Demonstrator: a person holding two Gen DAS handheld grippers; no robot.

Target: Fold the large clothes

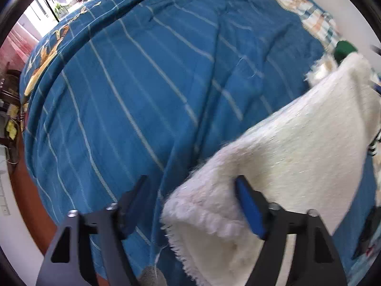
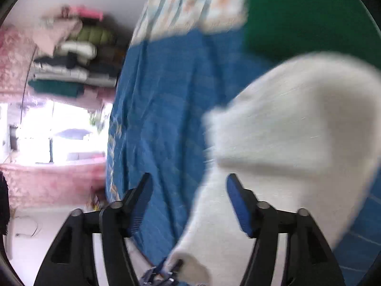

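A fluffy white garment (image 1: 285,147) lies on a blue striped bedspread (image 1: 142,83), stretching from the lower middle to the right in the left wrist view. My left gripper (image 1: 193,202) is open, and a corner of the garment sits between its fingers, draped against the right pad (image 1: 250,209). In the right wrist view the same white garment (image 2: 285,131) is blurred and bunched at the right. My right gripper (image 2: 188,200) is open, with the garment's edge between its fingers by the right pad (image 2: 240,207). I cannot tell whether cloth touches the left pads.
A green cloth (image 2: 297,12) lies at the far side of the bed, small in the left wrist view (image 1: 344,48). A patterned quilt (image 1: 297,2) covers the head of the bed. Stacked folded clothes (image 2: 71,54) fill a shelf at left. The bed's edge drops to the floor (image 1: 28,202).
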